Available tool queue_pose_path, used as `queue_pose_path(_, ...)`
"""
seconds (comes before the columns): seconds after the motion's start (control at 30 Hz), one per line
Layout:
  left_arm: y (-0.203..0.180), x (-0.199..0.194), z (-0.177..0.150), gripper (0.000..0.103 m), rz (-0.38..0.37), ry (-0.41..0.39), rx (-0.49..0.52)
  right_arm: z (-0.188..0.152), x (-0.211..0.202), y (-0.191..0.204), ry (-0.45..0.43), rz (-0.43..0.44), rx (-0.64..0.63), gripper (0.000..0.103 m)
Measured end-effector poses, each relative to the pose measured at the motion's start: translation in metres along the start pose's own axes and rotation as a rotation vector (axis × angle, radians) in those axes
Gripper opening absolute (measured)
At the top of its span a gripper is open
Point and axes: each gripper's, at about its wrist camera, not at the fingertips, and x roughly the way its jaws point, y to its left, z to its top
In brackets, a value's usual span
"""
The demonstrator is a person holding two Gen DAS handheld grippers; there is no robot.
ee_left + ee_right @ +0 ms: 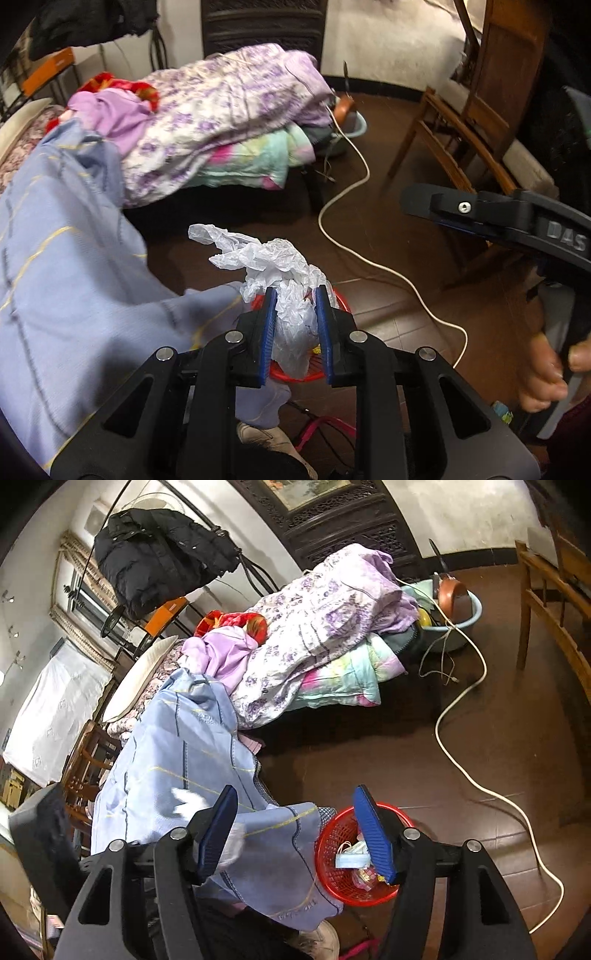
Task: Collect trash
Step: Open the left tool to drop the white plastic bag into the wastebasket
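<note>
My left gripper (296,295) is shut on a crumpled white plastic bag (266,254), whose loose end sticks out past the fingertips. It hangs directly over a small red mesh basket (341,300) on the dark floor. In the right wrist view the same red basket (332,886) holds a blue face mask (351,860) and small wrappers. My right gripper (295,830) stands open above the basket's left rim, with nothing between its blue pads (373,834). The left wrist view shows the right gripper (417,203) side-on at the right, a hand (546,369) on its handle.
A light blue cloth (184,757) hangs off the bed beside the basket and overlaps its left side. Piled quilts (314,627) cover the bed. A white cable (461,768) snakes over the brown floor. A wooden chair (461,122) stands right, a blue basin (461,616) farther back.
</note>
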Motion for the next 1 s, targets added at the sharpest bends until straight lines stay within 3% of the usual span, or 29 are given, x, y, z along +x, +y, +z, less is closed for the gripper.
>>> queue_pose_path(0.33,-0.011,0.054,0.011,0.026,-0.025,0.081,0.018,-0.004,0.003,-0.026,0.011,-0.016,0.049,0.065)
queue_pose_path(0.4,-0.012,0.060,0.011,0.030,-0.028,0.098,0.015,-0.004,0.005,-0.030,0.016,-0.017,0.057,0.065)
queue_pose_path(0.43,-0.012,0.060,0.011,0.038,-0.022,0.100,0.017,-0.004,0.006,-0.031,0.018,-0.017,0.060,0.065)
queue_pose_path(0.5,-0.013,0.057,0.012,0.058,-0.004,0.089,0.022,-0.005,0.006,-0.031,0.019,-0.019,0.058,0.064)
queue_pose_path(0.57,-0.013,0.049,0.013,0.065,0.002,0.060,0.024,-0.005,0.006,-0.030,0.013,-0.020,0.052,0.064)
queue_pose_path(0.77,-0.009,0.024,0.016,0.066,0.022,0.009,0.012,-0.005,-0.002,-0.019,0.001,-0.023,0.024,0.064)
queue_pose_path(1.0,0.002,-0.023,0.008,0.077,0.092,-0.075,-0.038,-0.006,-0.027,0.012,-0.019,-0.020,-0.066,0.065)
